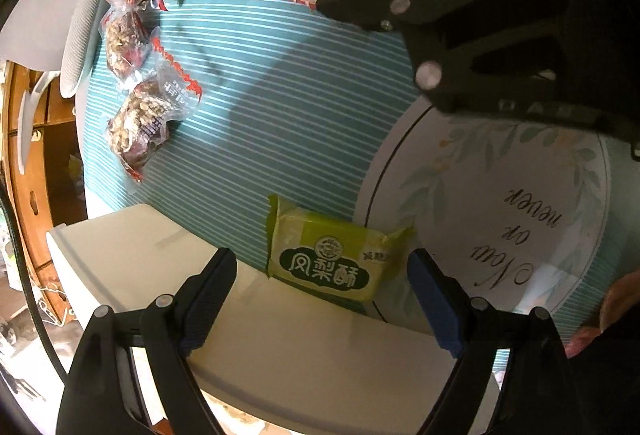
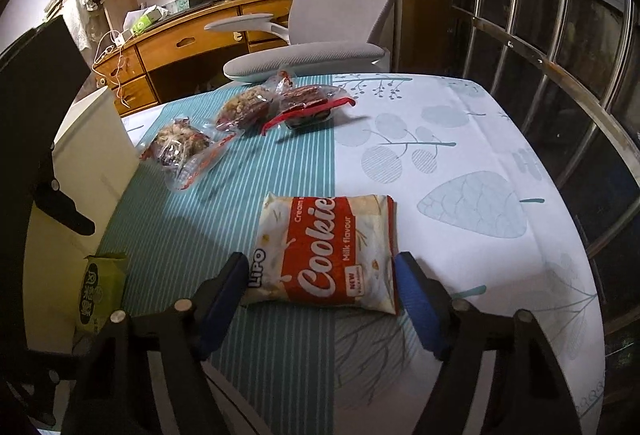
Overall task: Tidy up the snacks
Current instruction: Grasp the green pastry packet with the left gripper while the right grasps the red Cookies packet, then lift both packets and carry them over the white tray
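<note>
On the table (image 2: pixel 460 123): a cloth, part teal-striped and part white with leaf prints, carries every snack loose and apart, which suits picking them one at a time.
White box (image 1: pixel 132 263): stands at the table's edge beside the striped part; I judge it to be where the snacks are meant to go, though its inside is not visible.
Cookie pack (image 2: pixel 326 249): lies flat on the seam between stripes and white, label up, near end between the right gripper's pads.
Right gripper (image 2: pixel 320 277): jaws stand to either side of the pack's near end, close to its edges; no pad is clearly pressing yet, so it seems lined up to pinch across the width.
Left gripper (image 1: pixel 320 275): jaws wide, pointing steeply down over the green pastry packet, nothing held.
Green pastry packet (image 1: pixel 332 255): lies against the box wall, between the open pads without touching them.
Nut cakes (image 2: pixel 184 143): three clear-wrapped pieces in a loose row at the far side, untouched.
</note>
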`<state>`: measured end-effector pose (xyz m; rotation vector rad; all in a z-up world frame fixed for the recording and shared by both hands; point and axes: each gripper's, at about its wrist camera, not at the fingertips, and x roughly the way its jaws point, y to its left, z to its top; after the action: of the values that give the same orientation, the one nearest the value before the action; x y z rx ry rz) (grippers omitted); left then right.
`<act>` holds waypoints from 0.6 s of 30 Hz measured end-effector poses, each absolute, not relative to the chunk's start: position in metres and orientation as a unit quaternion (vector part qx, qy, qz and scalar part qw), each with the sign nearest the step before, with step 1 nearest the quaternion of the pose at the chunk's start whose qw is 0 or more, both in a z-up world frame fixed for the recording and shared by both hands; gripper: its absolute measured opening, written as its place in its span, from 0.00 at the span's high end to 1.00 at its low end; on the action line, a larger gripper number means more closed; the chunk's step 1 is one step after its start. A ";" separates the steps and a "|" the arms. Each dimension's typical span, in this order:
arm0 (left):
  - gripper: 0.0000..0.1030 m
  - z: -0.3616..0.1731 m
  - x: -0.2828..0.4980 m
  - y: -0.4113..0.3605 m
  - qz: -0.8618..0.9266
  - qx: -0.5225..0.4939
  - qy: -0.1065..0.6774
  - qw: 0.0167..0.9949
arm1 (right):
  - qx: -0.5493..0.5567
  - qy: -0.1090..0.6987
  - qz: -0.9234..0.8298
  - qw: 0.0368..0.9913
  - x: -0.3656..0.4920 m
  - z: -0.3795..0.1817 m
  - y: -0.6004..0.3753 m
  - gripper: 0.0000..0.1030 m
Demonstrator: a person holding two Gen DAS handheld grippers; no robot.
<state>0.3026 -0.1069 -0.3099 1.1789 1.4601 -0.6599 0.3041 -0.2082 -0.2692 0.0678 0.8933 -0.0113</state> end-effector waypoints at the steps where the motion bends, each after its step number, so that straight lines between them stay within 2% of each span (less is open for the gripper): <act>1: 0.19 -0.311 0.302 -0.107 -0.277 0.502 0.610 0.547 | 0.035 0.431 -0.007 0.902 0.304 -0.269 -0.209 0.33; 4: 0.20 -0.312 0.299 -0.106 -0.278 0.511 0.599 0.550 | 0.042 0.430 -0.008 0.902 0.303 -0.268 -0.214 0.40; 7: 0.29 -0.312 0.294 -0.101 -0.272 0.526 0.581 0.559 | 0.048 0.434 -0.010 0.900 0.302 -0.266 -0.216 0.47; 13: 0.43 -0.305 0.289 -0.096 -0.267 0.542 0.549 0.577 | 0.051 0.442 -0.011 0.896 0.300 -0.266 -0.214 0.48; 17: 0.60 -0.301 0.294 -0.091 -0.247 0.560 0.523 0.594 | 0.062 0.453 -0.004 0.889 0.294 -0.264 -0.212 0.48; 18: 0.61 -0.301 0.294 -0.090 -0.244 0.561 0.518 0.597 | 0.065 0.456 -0.002 0.888 0.292 -0.263 -0.212 0.48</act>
<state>0.2941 -0.0900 -0.3009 1.3031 1.2032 -0.5659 0.2919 -0.2120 -0.2634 0.1354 0.9476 -0.0048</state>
